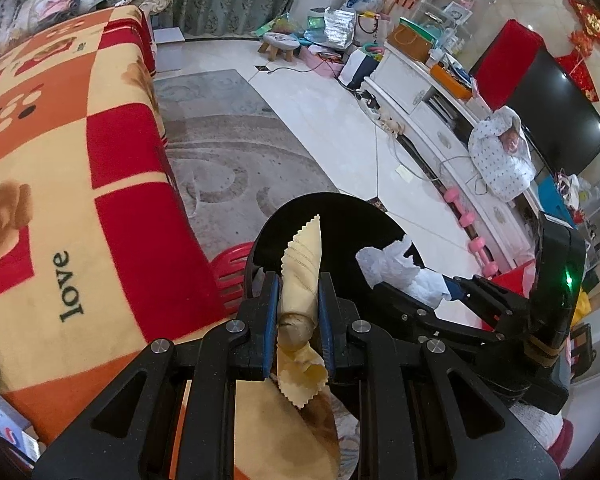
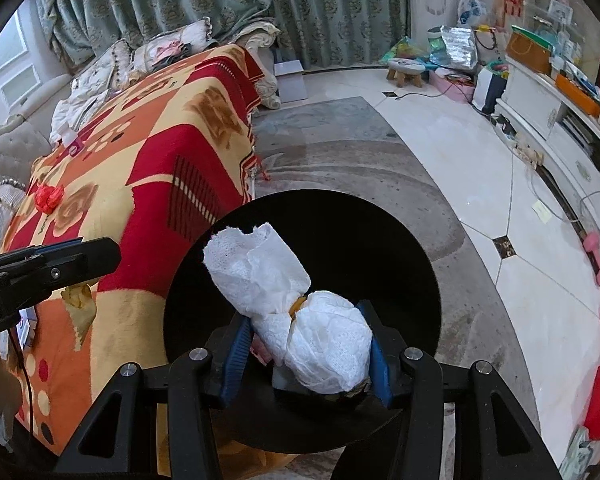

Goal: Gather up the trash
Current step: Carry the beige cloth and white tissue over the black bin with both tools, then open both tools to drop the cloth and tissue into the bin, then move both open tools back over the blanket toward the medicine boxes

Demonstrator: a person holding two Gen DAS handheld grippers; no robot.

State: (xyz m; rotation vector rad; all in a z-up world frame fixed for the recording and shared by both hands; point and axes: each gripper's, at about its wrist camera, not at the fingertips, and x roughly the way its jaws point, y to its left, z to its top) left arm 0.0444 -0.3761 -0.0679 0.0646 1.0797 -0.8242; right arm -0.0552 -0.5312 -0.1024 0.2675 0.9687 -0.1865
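Left gripper (image 1: 298, 300) clamped narrow on yellow wrapper (image 1: 302, 276); right gripper (image 2: 306, 340), at three o'clock, pinching white tissue wad (image 2: 300, 308); both poised over black bin (image 2: 380, 232) for dropping.

We read one word only: "love", dark lettering on a cream panel of the blanket (image 1: 60, 184), beside its brown rose print. Red wall hangings' characters illegible.
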